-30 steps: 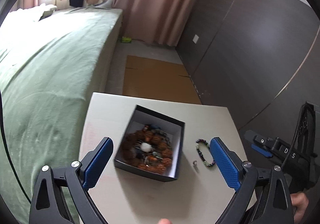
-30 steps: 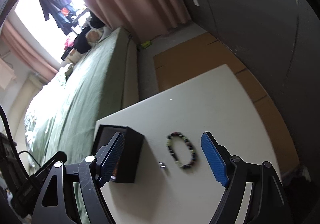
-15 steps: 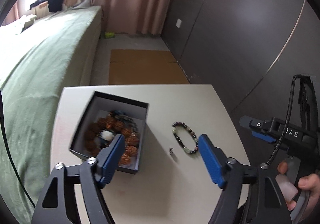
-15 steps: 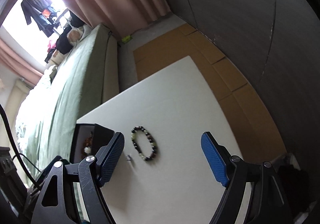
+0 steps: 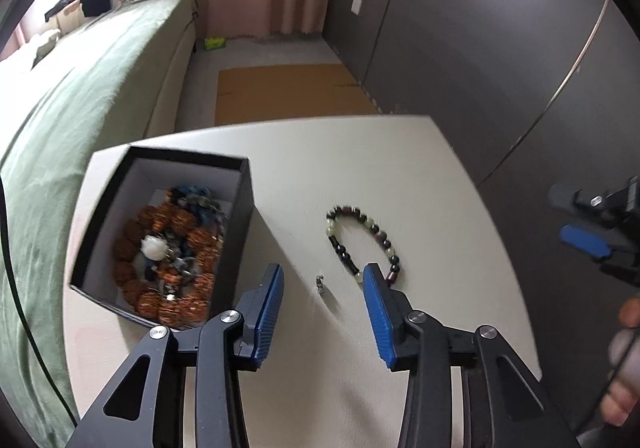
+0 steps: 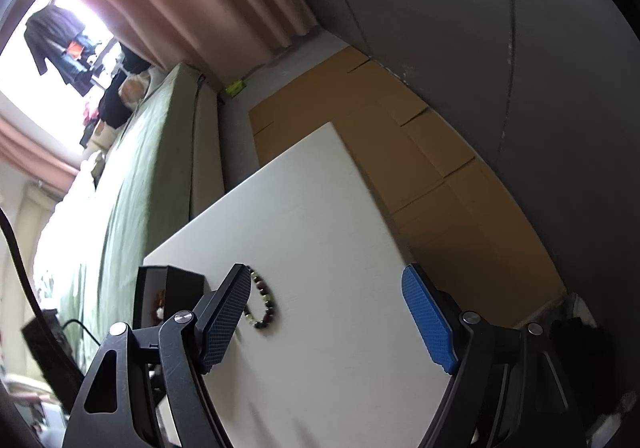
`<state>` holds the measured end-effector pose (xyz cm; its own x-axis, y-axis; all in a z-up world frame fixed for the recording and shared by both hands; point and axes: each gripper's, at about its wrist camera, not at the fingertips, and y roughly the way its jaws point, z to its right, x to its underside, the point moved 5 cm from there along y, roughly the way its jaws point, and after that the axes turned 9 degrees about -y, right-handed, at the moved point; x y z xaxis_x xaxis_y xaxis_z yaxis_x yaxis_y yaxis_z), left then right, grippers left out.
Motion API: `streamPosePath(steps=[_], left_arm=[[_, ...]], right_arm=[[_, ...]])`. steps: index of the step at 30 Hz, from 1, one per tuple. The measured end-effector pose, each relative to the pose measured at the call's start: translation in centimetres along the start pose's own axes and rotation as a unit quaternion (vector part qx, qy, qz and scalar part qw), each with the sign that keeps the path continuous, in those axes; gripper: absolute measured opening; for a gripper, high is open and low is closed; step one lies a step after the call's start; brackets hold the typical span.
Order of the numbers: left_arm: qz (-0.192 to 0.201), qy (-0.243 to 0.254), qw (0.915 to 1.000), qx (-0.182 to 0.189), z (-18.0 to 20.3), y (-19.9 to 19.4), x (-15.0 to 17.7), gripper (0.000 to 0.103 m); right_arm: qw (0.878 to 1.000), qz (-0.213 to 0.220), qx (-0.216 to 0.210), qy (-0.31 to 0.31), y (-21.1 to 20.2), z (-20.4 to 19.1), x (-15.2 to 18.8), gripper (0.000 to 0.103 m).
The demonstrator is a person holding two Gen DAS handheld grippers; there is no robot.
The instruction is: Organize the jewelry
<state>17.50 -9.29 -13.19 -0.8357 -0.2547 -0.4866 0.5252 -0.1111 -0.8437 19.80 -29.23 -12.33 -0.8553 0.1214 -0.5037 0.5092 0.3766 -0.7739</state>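
A black open box holds several orange and blue bead bracelets on the left of a white table. A dark and green bead bracelet lies flat to its right, with a small metal ring beside it. My left gripper is open, hovering just above the ring, its right finger at the bracelet's near end. My right gripper is open and empty over the table's right part; the bracelet and box show by its left finger.
A green bed runs along the table's left side. Flat cardboard lies on the floor beyond the table. A dark wardrobe wall stands on the right. The table's right edge drops to the floor.
My left gripper has swung right from over the box to over the ring and bracelet, and its jaws have narrowed. My right gripper has drifted right, away from the bracelet.
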Motion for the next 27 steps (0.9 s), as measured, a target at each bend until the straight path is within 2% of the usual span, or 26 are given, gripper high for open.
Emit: streamPosePath(steps=[5,15,17,20,27], left_arm=[[-0.017,0.005,0.9997,-0.015,0.4,2.1,0.5,0.031],[-0.023,0.001,0.9991,-0.036,-0.1,4.4,0.6,0.020],[-0.023,0.001,0.9988,-0.042,-0.3,5.0,0.7,0.011],[-0.015,-0.002,0.9991,-0.039,-0.7,4.9,0.6,0.004],[0.007,-0.025,0.9996,-0.008,-1.3,2.8,-0.6,0.004]], right_arm=[[1.000,0.000,0.000,0.015,-0.3,1.3,0.0,0.079],[1.000,-0.006,0.000,0.012,0.0,1.2,0.0,0.079],[1.000,-0.009,0.000,0.009,0.1,1.0,0.0,0.079],[1.000,-0.012,0.000,0.006,0.4,0.6,0.1,0.079],[0.999,-0.031,-0.008,-0.016,2.1,-1.0,0.6,0.079]])
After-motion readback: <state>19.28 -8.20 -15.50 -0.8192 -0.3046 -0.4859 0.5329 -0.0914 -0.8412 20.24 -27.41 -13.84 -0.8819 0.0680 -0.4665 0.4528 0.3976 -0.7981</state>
